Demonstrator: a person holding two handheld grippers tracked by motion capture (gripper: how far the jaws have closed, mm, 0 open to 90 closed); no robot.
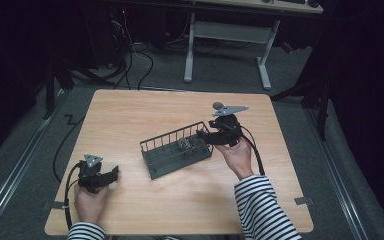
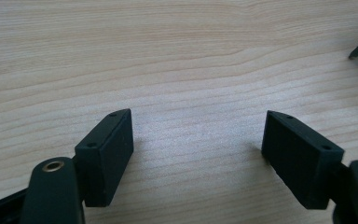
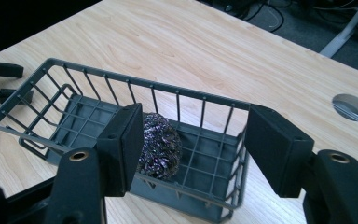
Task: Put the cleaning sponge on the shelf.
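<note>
Right gripper view: a shiny purple-silver steel-wool scouring ball (image 3: 161,145) lies on the floor of a dark grey wire basket (image 3: 121,81), at the basket's near end.
Basket: in the high view it sits tilted on the middle of the light wooden worktop (image 1: 130,120).
Right hand-held gripper (image 3: 193,149): above the basket's near end, released, its pads apart with nothing pressed between them.
Left hand-held gripper (image 2: 198,149): low over bare wood near the worktop's front left corner, well apart from the basket, released and holding nothing.
</note>
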